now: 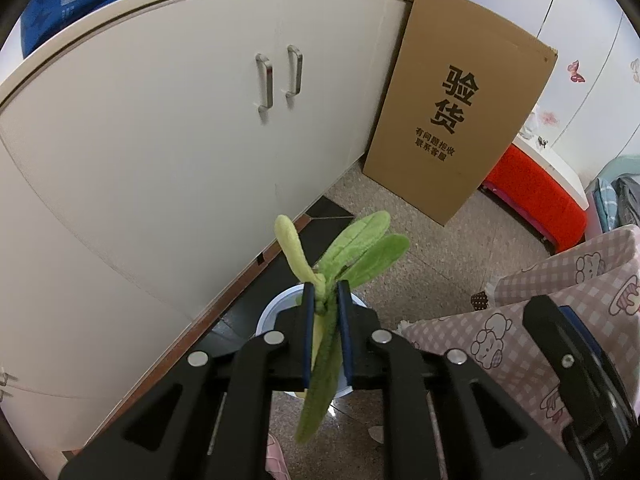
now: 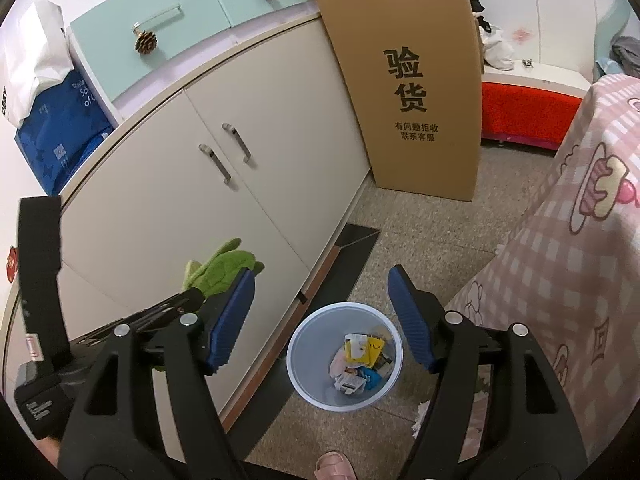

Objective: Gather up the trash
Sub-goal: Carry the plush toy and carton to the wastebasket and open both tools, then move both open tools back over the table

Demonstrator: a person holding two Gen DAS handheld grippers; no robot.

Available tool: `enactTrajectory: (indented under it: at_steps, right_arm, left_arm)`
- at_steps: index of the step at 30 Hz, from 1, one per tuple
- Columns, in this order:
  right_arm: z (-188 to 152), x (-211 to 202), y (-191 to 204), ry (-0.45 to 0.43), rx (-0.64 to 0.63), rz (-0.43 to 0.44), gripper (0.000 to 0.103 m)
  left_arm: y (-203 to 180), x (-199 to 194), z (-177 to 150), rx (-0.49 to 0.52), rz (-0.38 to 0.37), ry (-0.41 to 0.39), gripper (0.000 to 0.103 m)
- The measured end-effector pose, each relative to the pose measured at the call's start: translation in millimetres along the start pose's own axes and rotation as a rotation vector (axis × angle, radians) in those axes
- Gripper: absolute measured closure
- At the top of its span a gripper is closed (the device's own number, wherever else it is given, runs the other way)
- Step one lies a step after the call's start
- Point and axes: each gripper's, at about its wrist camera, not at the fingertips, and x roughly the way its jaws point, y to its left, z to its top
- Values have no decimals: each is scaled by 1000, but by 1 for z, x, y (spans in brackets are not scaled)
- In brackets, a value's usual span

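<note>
You are standing over a speckled terrazzo floor (image 2: pixel 432 240) with a dark strip running along the foot of a cream two-door cabinet (image 2: pixel 168 208). A tall cardboard box (image 2: pixel 416 92) with black printed characters leans against the cabinet's far end, and beyond it sits a red bench (image 2: pixel 524 116) with a white top. A bed cover in pink check with cartoon prints (image 2: pixel 568 264) drapes down along the right side of the floor. On the cabinet's top, at its left end, are blue packages (image 2: pixel 60 128), with mint drawers (image 2: pixel 132 36) hung with pine cones behind them.

The white waste bin (image 2: pixel 298 364) stands on the floor close to the cabinet's foot, already holding yellow, blue and pale wrappers. Your left gripper (image 1: pixel 325 292) is clenched on a green plush toy (image 1: pixel 360 248); its leafy parts fan out past the fingertips and a long green strip hangs down between the jaws. In the left wrist view the toy sits directly over the bin, which it and the gripper mostly hide, so only part of the rim shows. Your right gripper (image 2: pixel 320 280) is released, jaws wide with nothing between them, framing the bin.

In the right wrist view the toy is half covered by the left finger pad, and what it depicts is hard to make out, possibly a plant. A pink slipper (image 2: pixel 334 466) is cut off at the bottom edge.
</note>
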Motion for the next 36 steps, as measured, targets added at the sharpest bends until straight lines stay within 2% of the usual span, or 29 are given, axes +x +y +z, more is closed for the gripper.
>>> enactTrajectory:
  at_steps: [2,3,4,5,6,11,16,25,30,36]
  right_arm:
    - [0,1,-1,-1,1,0,34]
    - [0,2,-1,1,3,0,34]
    - [0,2,-1,3,3,1,34]
    - [0,3,-1,6,4,0,34]
    - [-1,4,-2,7,4,0,34]
    - [-3,2,-3,14,10,0,34]
    - [-2,-12,-2,2,10,4,34]
    - [9,-81,-6,-91,16,7,33]
    - [12,-134,-24,-165,42,-7,32]
    - [9,-199,-69,-245,84,-70,31]
  left_arm:
    - [-2,5,2,-4,1,13,83]
    - [-2,9,3,-15,2,23,68]
    - [0,12,3,-29,-1,33,45]
    - [1,14,3,-39,-3,35,37]
    - [3,15,3,-52,1,33,34]
    - [7,12,-1,-55,5,40,32]
    - [5,-8,-3,-55,-8,17,32]
    - [-11,-69,-7,-40,-50,-71,31]
    - [-41,-114,-14,8,-107,-136,29]
    - [-103,-158,-35,114,-185,-188,26]
